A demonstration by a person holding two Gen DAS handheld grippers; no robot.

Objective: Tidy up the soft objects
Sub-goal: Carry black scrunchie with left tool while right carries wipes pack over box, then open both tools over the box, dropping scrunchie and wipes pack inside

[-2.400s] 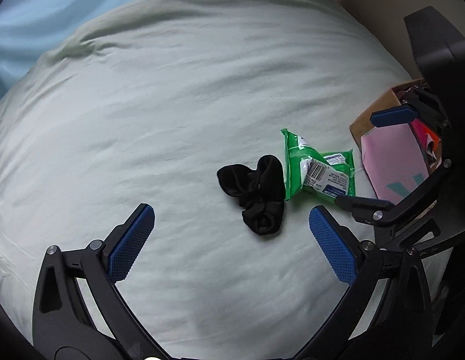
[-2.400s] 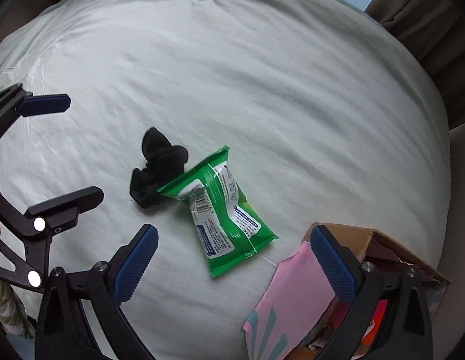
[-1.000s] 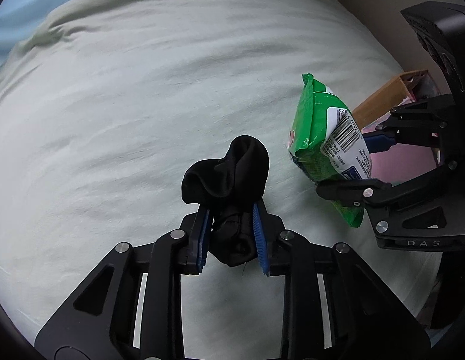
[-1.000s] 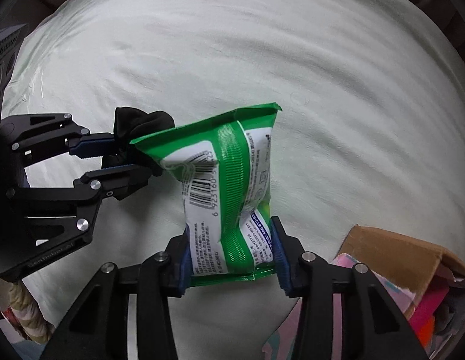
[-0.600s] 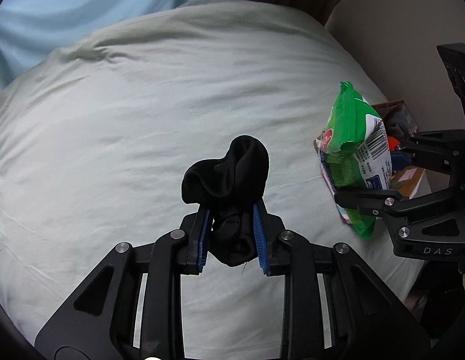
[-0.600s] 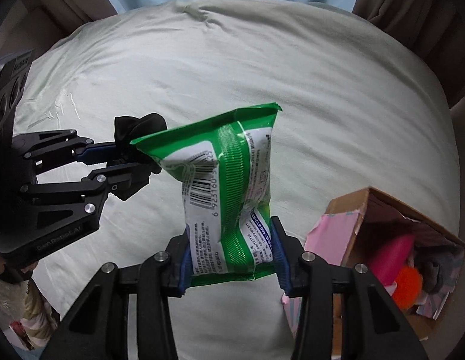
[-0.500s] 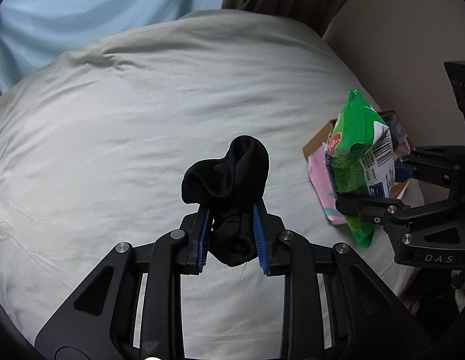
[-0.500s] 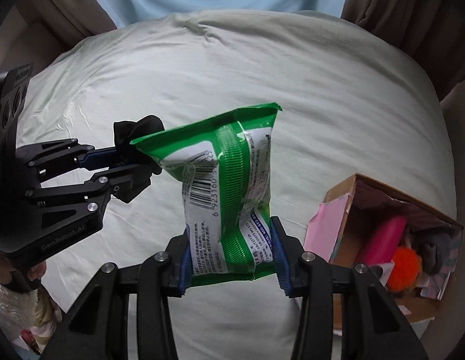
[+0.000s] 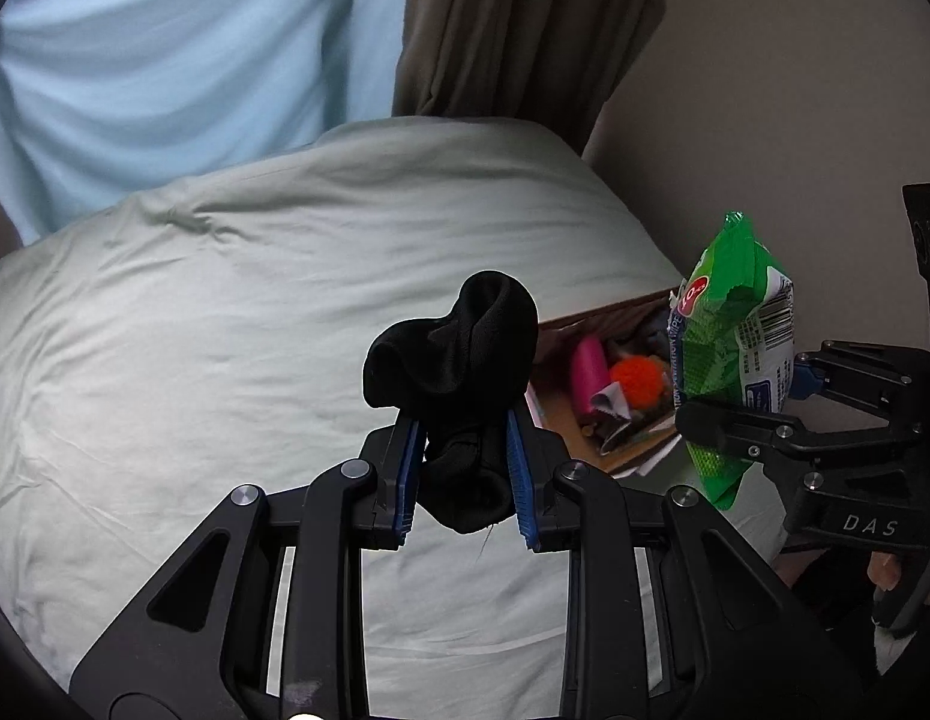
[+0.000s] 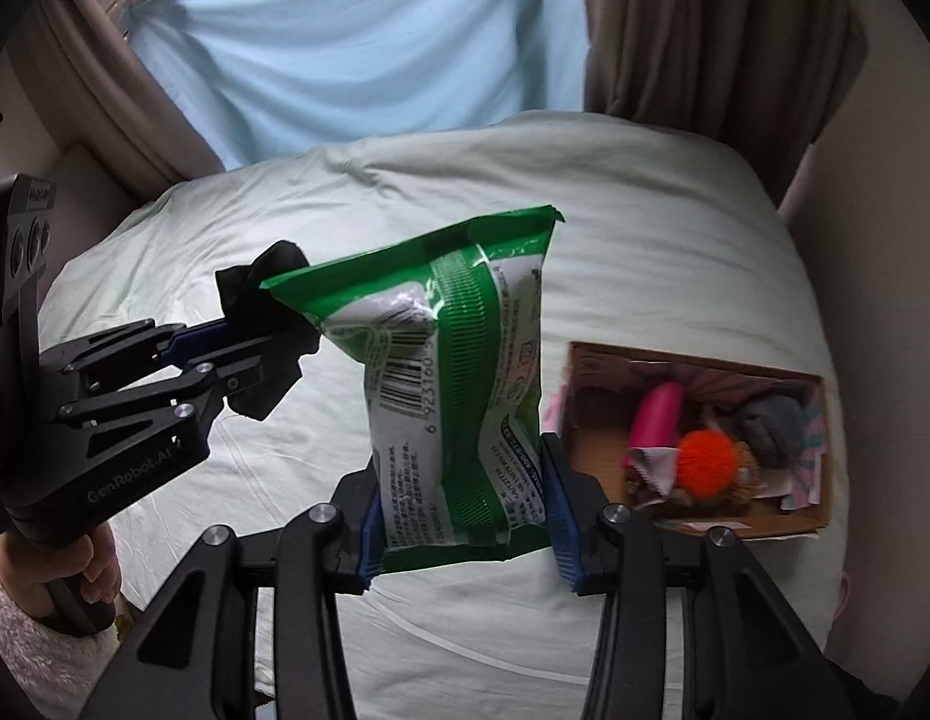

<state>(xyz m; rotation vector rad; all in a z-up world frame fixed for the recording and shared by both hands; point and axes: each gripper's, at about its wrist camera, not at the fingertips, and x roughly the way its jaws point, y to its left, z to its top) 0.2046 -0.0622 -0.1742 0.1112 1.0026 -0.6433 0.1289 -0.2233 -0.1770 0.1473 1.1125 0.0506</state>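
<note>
The left hand-held gripper [image 9: 465, 480] is closed tight on a bunched black sock [image 9: 459, 360], its blue pads pinching the lower part while the upper folds bulge free above the jaws. The right hand-held gripper [image 10: 462, 516] is clamped on the bottom edge of a green packet of wipes [image 10: 453, 372], which stands upright above the pads. Both things are held in the air above the bed [image 10: 645, 228], clear of the pale sheet.

The cardboard box [image 10: 705, 531] sits on the bed at the right edge, near the wall. It already holds a pink roll [image 10: 657, 420], an orange pom-pom [image 10: 708, 462] and a grey bundle [image 10: 771, 420]. In the left wrist view the sock hangs just beside the box's near wall; the packet is higher, beside or over the opening, and which cannot be told.

Judging by the task, both things probably go into the box next. The two grippers are close together, so lowering them at once could knock them against each other or against the box wall. The packet is tall and gripped only at its base, so it could tip or slide out. The box is fairly full, and a loose drop may leave the sock draped over the rim.
</note>
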